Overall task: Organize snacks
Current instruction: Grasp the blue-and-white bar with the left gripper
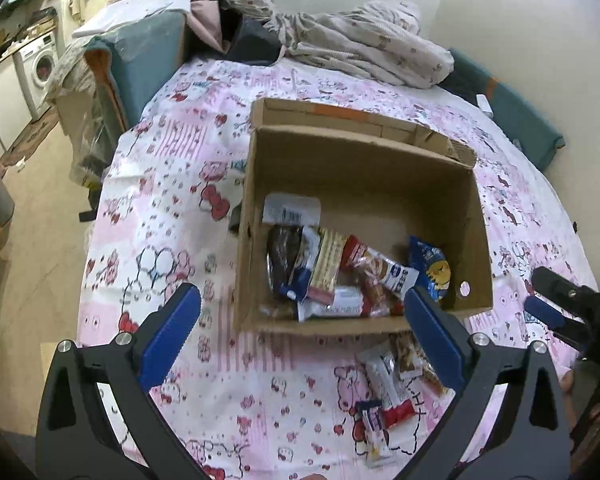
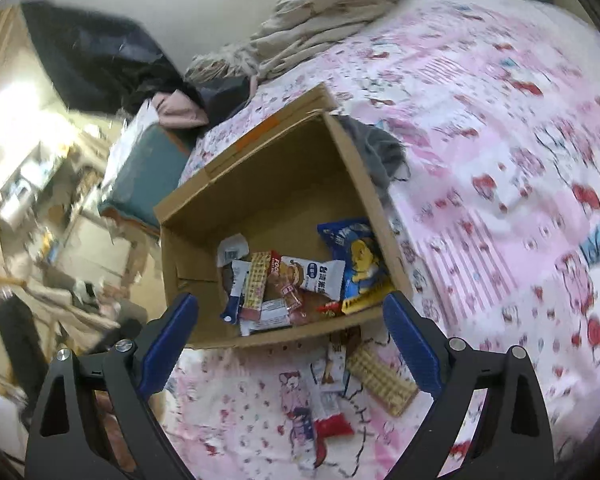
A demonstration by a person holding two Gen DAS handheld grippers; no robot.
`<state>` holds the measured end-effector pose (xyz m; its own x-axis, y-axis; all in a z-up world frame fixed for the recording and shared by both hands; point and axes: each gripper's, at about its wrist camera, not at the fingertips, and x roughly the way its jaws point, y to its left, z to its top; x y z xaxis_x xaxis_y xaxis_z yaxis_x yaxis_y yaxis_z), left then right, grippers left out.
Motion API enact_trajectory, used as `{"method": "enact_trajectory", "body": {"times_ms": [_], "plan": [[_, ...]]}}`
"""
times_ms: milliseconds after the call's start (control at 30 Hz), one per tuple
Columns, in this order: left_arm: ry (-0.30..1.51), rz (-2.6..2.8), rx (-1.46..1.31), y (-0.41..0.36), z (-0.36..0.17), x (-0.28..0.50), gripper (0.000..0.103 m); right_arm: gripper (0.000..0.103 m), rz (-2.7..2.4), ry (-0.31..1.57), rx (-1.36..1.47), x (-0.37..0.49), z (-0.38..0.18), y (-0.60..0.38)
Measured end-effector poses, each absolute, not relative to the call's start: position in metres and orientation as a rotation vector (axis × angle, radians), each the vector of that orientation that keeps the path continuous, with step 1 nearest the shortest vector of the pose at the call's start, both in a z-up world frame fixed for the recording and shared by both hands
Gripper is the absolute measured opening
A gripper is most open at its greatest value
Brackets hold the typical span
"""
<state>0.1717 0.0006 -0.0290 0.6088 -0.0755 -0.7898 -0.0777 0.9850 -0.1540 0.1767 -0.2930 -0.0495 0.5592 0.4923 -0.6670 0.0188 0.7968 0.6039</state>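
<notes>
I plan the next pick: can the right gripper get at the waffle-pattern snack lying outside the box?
Probably yes: the waffle-pattern snack lies uncovered on the bedsheet, before the open, empty right gripper.

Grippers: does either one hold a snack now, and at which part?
Nothing is held. The left gripper and right gripper are both open and empty above the cardboard box.

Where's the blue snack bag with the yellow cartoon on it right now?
The blue snack bag is inside the cardboard box, leaning against its right wall in both views, just right of the other snack packets piled there.
</notes>
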Motion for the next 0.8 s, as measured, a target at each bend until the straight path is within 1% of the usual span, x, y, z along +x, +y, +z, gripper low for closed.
{"method": "enact_trajectory", "body": {"times_ms": [167, 300, 400, 467, 500, 567, 600, 667, 733, 767, 800], "plan": [[0.966, 0.023, -0.225, 0.002, -0.044, 0.159, 0.1, 0.096, 0.264, 0.984, 0.629, 0.162, -0.056, -0.302], [1.08, 0.026, -0.301, -0.003, -0.083, 0.15, 0.1, 0.096, 0.239, 1.019, 0.635, 0.156, -0.065, -0.304], [1.166, -0.014, -0.316, -0.02, -0.111, 0.141, 0.095, 0.096, 0.214, 1.032, 0.614, 0.154, -0.07, -0.304], [1.227, -0.064, -0.272, -0.04, -0.129, 0.136, 0.085, 0.096, 0.202, 1.044, 0.6, 0.154, -0.073, -0.305], [1.276, -0.117, -0.252, -0.054, -0.14, 0.135, 0.084, 0.096, 0.197, 1.048, 0.597, 0.154, -0.074, -0.306], [1.342, -0.193, -0.235, -0.071, -0.153, 0.134, 0.071, 0.096, 0.188, 1.051, 0.605, 0.153, -0.076, -0.309], [1.375, -0.216, -0.211, -0.08, -0.16, 0.134, 0.069, 0.096, 0.183, 1.053, 0.612, 0.153, -0.077, -0.311], [1.405, -0.208, -0.169, -0.087, -0.17, 0.132, 0.058, 0.096, 0.174, 1.052, 0.621, 0.153, -0.077, -0.313], [1.442, -0.199, -0.15, -0.091, -0.179, 0.13, 0.053, 0.096, 0.167, 1.052, 0.629, 0.153, -0.078, -0.315], [1.453, -0.196, -0.143, -0.09, -0.181, 0.13, 0.048, 0.096, 0.163, 1.053, 0.631, 0.153, -0.079, -0.315], [1.451, -0.19, -0.117, -0.091, -0.182, 0.129, 0.045, 0.096, 0.159, 1.055, 0.631, 0.154, -0.079, -0.315]]}}
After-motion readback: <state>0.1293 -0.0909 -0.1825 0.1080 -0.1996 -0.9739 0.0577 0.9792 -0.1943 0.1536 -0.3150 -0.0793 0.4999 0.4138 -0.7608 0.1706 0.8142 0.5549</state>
